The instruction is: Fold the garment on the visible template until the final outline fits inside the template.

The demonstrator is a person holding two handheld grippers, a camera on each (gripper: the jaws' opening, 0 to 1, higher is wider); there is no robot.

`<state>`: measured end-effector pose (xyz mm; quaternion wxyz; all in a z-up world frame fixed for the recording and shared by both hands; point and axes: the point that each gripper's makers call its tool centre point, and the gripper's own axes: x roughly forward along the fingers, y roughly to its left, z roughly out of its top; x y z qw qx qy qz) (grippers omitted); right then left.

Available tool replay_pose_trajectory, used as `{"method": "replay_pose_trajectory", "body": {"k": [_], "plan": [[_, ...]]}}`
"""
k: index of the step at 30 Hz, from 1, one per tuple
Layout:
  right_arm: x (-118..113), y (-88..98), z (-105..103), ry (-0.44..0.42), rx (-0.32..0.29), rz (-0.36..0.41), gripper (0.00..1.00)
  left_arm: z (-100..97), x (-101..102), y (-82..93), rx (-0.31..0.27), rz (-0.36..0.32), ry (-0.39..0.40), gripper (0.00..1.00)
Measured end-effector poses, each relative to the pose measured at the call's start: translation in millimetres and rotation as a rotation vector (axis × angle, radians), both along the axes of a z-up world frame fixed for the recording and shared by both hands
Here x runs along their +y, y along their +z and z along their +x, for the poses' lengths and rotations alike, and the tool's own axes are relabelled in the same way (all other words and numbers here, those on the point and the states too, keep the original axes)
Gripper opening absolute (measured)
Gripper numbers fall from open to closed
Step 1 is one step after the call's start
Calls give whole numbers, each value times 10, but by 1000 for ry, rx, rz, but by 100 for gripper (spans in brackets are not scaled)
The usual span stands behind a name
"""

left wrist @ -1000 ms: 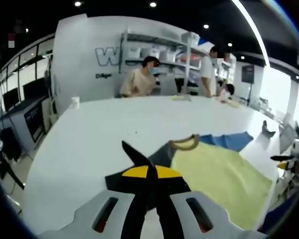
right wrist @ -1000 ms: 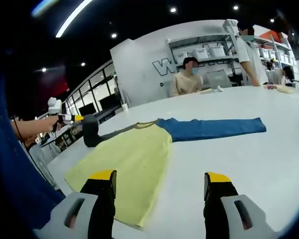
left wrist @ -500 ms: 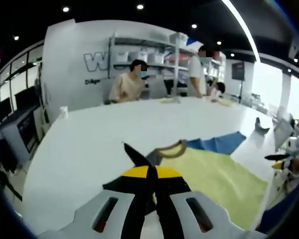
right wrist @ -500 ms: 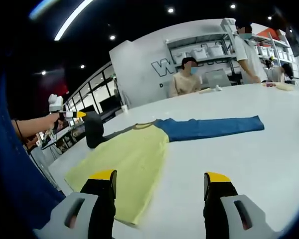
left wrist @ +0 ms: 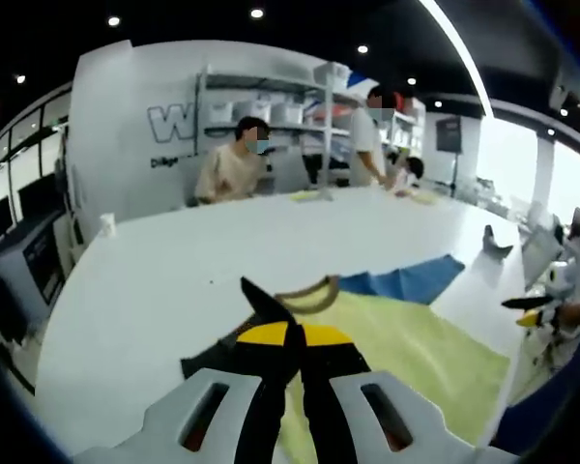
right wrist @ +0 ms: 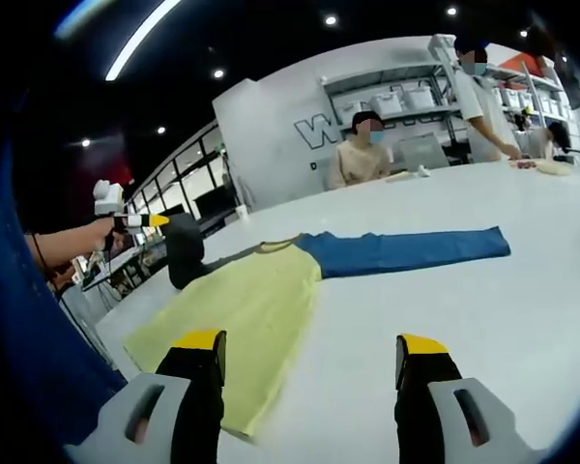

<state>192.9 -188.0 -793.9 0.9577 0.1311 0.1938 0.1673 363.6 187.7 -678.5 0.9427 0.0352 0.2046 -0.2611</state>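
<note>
- here the left gripper (left wrist: 288,340) sits at the bottom centre of the left gripper view, its jaws together and clamped on the dark sleeve (left wrist: 217,353) of the garment (left wrist: 416,343).
- in the right gripper view that same gripper shows at the left edge, holding the dark sleeve lifted clear of the desk (right wrist: 522,290) so it hangs in a bunch.
- the right gripper (right wrist: 309,362) hovers at the bottom of its own view with the jaws wide apart and nothing between them; the garment's hem lies just ahead of its left jaw.
- the garment lies spread on the white desk: the yellow body (right wrist: 237,314) flat in the lower left of the right gripper view, the blue sleeve (right wrist: 406,248) stretched straight out toward the right of the frame.
- no template outline can be made out on the desk from either view.
- by my reading the task is at an early stage: the first sleeve fold looks under way but not laid down, while the blue sleeve and the body are not yet folded.
- people (left wrist: 227,166) sit and stand at the far end of the desk, near shelves (left wrist: 271,92) in the upper part of the frame.
</note>
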Motion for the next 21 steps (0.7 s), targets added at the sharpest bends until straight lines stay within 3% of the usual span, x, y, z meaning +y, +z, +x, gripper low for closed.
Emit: {"method": "replay_pose_trajectory", "body": {"k": [21], "plan": [[-71, -117, -44, 19, 6, 42, 71, -24, -466, 133, -15, 10, -51, 0]]}}
